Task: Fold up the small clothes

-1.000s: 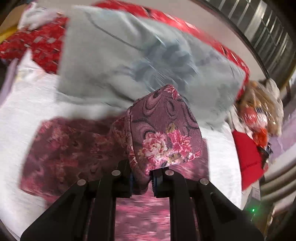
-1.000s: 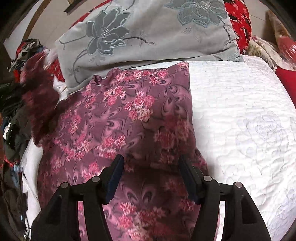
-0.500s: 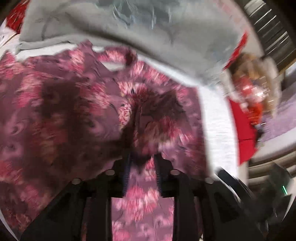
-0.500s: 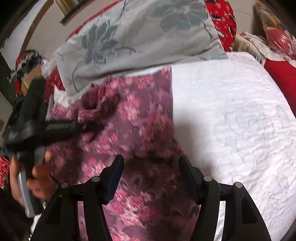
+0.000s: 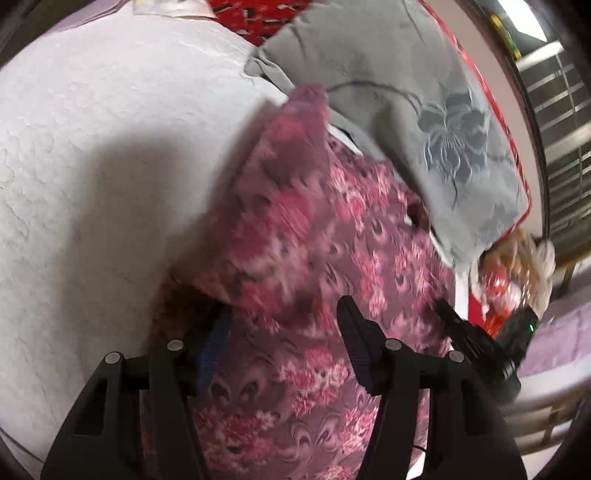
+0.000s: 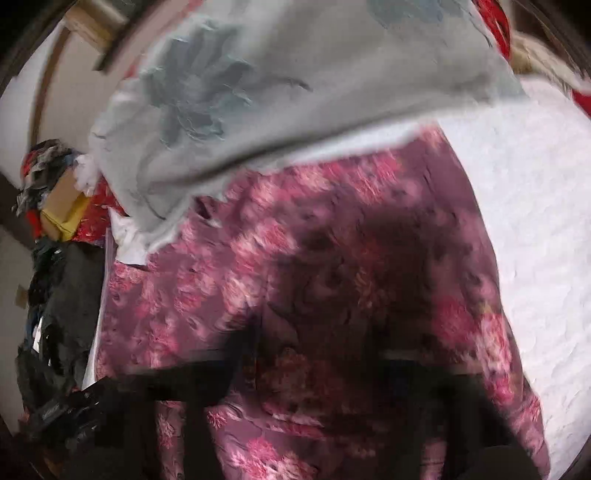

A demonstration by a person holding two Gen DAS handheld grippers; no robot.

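Note:
A purple garment with pink flowers (image 5: 332, 236) lies on the white quilted bed (image 5: 92, 147). A folded-over flap of it lies on the garment's left part. My left gripper (image 5: 282, 317) is open just above the cloth, its jaws wide apart on either side of the flap's near end. In the right wrist view the same garment (image 6: 295, 266) fills the middle. My right gripper (image 6: 314, 350) is heavily blurred; its jaws appear spread, low over the cloth. The right gripper's black body also shows at the left wrist view's right edge (image 5: 476, 343).
A grey pillow with a flower print (image 5: 424, 110) lies against the garment's far edge, also in the right wrist view (image 6: 277, 85). Red patterned bedding (image 5: 251, 11) lies beyond. Dark clothes (image 6: 48, 314) are piled off the bed's left side. Bags (image 5: 517, 269) sit at the right.
My left gripper has let go of the garment fold it carried across and now stands open over the laid-down flap. The right gripper has moved forward and is blurred by motion.

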